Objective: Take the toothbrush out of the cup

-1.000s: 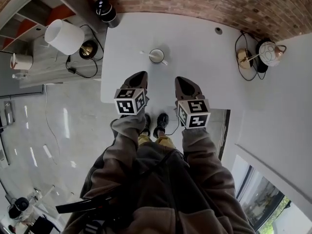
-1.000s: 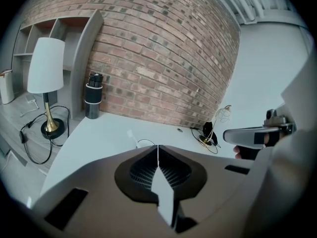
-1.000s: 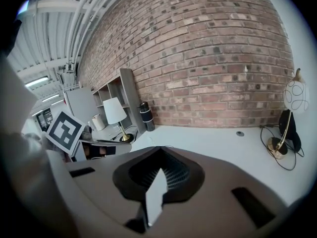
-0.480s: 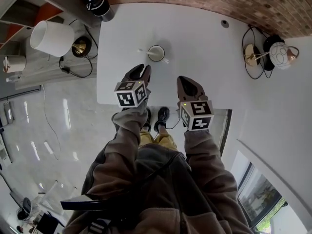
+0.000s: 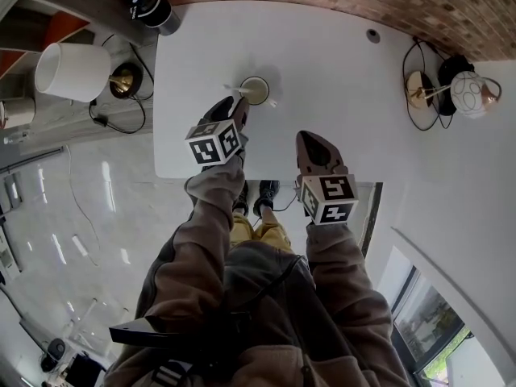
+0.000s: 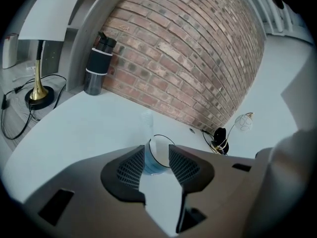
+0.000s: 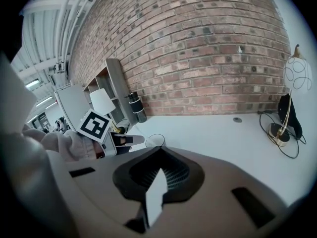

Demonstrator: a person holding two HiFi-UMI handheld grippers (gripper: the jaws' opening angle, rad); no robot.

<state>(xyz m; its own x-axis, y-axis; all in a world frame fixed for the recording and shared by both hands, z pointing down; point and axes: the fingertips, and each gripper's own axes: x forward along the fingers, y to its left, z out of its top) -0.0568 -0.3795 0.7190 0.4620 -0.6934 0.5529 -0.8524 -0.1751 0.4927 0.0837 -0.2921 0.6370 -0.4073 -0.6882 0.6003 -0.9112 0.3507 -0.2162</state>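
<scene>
A clear cup (image 5: 256,90) stands on the white table (image 5: 339,87), and a pale toothbrush (image 5: 231,87) leans out of it to the left. My left gripper (image 5: 233,111) is just short of the cup, its jaws opening. In the left gripper view the cup (image 6: 158,155) shows in the gap between the pads (image 6: 130,169), which do not touch it, and the toothbrush (image 6: 147,125) rises above them. My right gripper (image 5: 310,141) hangs back near the table's front edge, jaws shut and holding nothing. From the right gripper (image 7: 159,175) view, the cup (image 7: 154,141) sits beside the left gripper (image 7: 121,140).
A black and grey bottle (image 5: 149,6) stands at the table's far left corner by the brick wall. A white-shaded lamp (image 5: 72,71) is off the left side, a globe lamp (image 5: 472,93) with cables off the right. A small hole (image 5: 372,35) marks the tabletop.
My left gripper has moved forward and down to the cup, and its jaws have gone from shut to open. The right gripper has sunk slightly and stayed shut.
</scene>
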